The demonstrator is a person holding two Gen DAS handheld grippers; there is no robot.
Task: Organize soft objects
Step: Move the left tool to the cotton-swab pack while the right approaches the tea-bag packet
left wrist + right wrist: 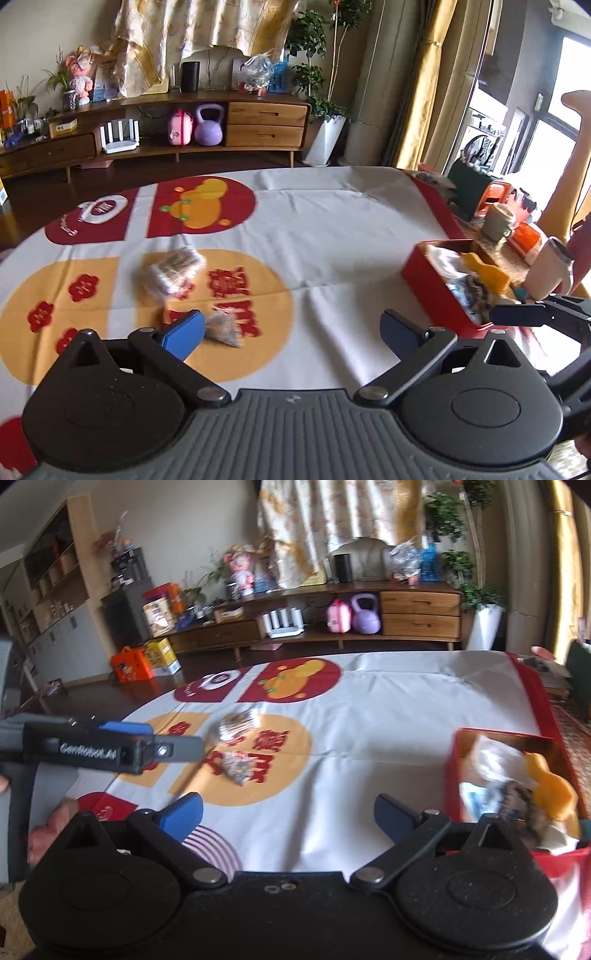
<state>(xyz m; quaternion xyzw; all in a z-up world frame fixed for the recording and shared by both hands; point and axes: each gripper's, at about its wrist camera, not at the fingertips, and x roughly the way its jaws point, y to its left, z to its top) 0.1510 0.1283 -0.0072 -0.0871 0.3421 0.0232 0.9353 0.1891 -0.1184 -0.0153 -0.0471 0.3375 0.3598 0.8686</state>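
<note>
Two clear bags of soft grey stuff lie on the printed tablecloth: a bigger one (pixel 170 272) (pixel 236 723) and a smaller one (pixel 224 329) (pixel 236 767) nearer me. A red box (pixel 443 284) (pixel 517 794) at the right holds several soft items, among them an orange cloth (pixel 487 275) (pixel 554 794). My left gripper (pixel 291 334) is open and empty, its left finger beside the smaller bag. My right gripper (pixel 288 816) is open and empty above the cloth, left of the red box. The left gripper's fingers show in the right wrist view (pixel 147 744).
The table edge runs behind the cloth (pixel 332 221). Cups and an orange container (pixel 498 221) stand at the right beyond the box. A wooden sideboard (pixel 221 122) with a purple kettlebell lines the far wall. Potted plants stand at the back right.
</note>
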